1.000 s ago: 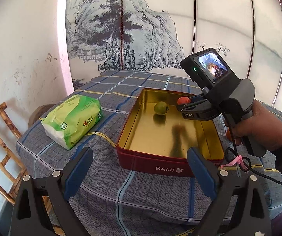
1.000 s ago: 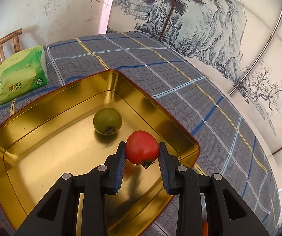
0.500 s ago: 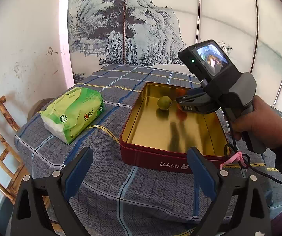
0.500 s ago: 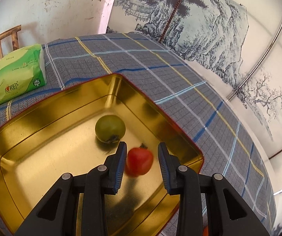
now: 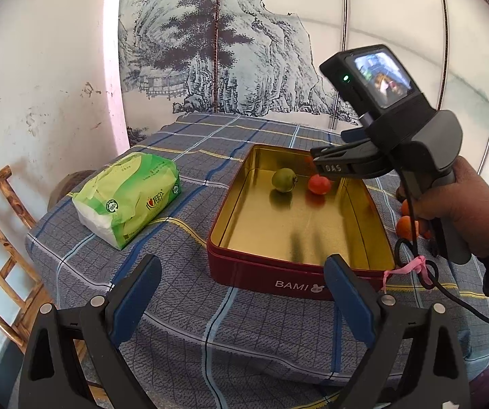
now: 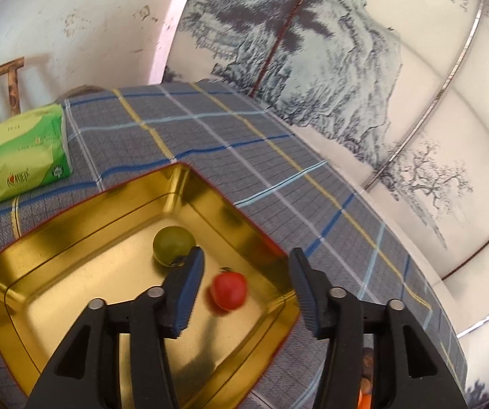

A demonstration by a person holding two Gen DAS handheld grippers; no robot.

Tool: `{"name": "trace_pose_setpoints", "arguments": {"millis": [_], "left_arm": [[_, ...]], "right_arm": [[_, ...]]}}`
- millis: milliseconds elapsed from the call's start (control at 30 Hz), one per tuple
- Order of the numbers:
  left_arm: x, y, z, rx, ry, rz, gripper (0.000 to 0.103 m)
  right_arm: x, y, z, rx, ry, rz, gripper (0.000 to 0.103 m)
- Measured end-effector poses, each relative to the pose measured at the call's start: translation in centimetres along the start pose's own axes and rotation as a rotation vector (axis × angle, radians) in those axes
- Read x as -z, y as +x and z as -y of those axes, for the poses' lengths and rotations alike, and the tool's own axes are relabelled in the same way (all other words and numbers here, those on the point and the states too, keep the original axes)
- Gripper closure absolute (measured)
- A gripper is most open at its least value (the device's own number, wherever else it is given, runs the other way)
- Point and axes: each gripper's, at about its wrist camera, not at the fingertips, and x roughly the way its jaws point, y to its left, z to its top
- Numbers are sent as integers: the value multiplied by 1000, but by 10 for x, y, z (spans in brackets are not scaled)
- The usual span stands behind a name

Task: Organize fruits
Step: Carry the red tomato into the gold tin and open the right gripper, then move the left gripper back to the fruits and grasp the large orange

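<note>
Resting in tin (image 6: 74, 225) | red fruit (image 6: 228, 290) below parted right fingers (image 6: 190, 284), untouched

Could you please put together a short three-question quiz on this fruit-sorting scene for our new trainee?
1. True or false: the red fruit lies on the floor of the gold tin.
2. What sits on the tablecloth left of the tin in the left wrist view? A) a tissue pack B) a cup C) a book
3. Fill in: the right gripper has just been opening and holds ____.

Key
1. True; it rests beside the green fruit, touching neither pad.
2. A, the green tissue pack.
3. Nothing; the left gripper is open and empty too.
</note>
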Motion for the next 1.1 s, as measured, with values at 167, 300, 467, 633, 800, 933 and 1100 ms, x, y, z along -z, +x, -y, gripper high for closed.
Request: {"name": "trace_pose_setpoints", "arguments": {"millis": [167, 300, 467, 633, 800, 933, 1100], "left_arm": [[-2, -6, 7, 3, 14, 12, 9], [-3, -12, 16, 10, 35, 19, 9], [-5, -18, 33, 20, 75, 29, 8], [-7, -24, 52, 30, 121, 40, 7], [-8, -29, 71, 40, 157, 48, 7], [-10, -29, 89, 49, 188, 47, 7], [-11, -32, 110, 61, 230, 48, 7]], "right_arm": [[0, -19, 11, 21, 28, 25, 44], [4, -37, 22, 39, 51, 43, 41], [13, -54, 40, 50, 89, 57, 39], [26, -79, 67, 52, 166, 75, 37], [38, -104, 97, 70, 243, 106, 32], [50, -125, 123, 90, 307, 138, 28], [67, -143, 150, 110, 372, 163, 24]]}}
